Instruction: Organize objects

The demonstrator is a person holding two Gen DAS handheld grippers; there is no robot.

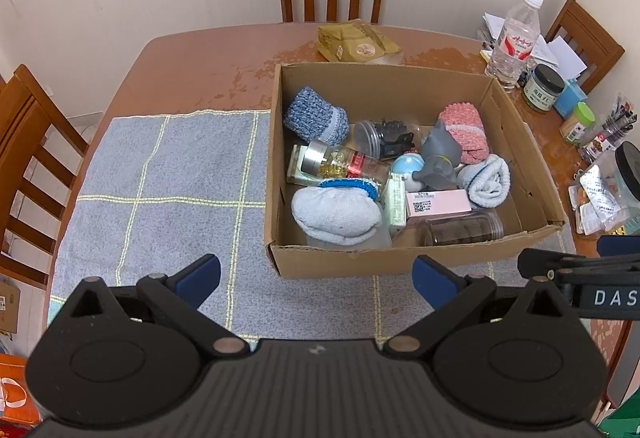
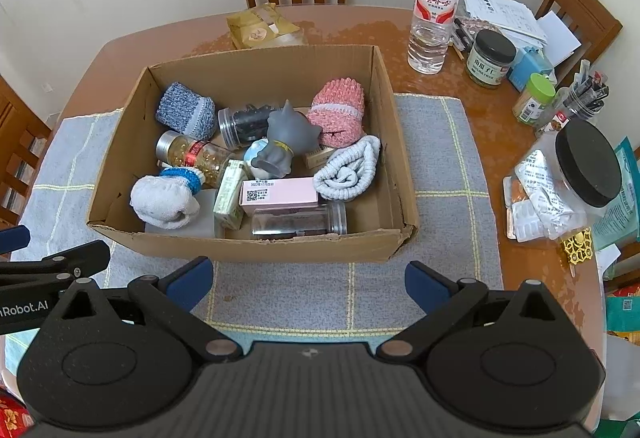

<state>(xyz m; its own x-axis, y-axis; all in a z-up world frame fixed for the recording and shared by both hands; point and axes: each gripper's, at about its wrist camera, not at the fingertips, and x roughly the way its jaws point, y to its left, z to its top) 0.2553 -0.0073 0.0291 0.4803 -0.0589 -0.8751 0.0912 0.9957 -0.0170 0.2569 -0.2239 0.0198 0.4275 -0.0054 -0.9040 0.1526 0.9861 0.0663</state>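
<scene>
Left gripper: my left gripper point(image 1: 316, 280) hovers with blue fingers spread wide and nothing between them, just short of the box's near wall.
Right gripper: my right gripper point(image 2: 309, 284) is likewise agape and empty, beside the left one.
Box: the cardboard box point(image 2: 256, 244) sits on a grey checked cloth point(image 1: 160, 173) on the wooden table point(image 1: 200, 57).
Contents: rolled socks in pink point(image 2: 340, 109), blue point(image 2: 184, 113) and white point(image 2: 164, 201), a grey toy figure point(image 2: 286, 137), a capsule bottle point(image 2: 192, 153), a pink carton point(image 2: 280, 191) and clear jars, all jumbled together.
Beyond the box: a water bottle point(image 2: 434, 9) and jars stand on the table's right side.
</scene>
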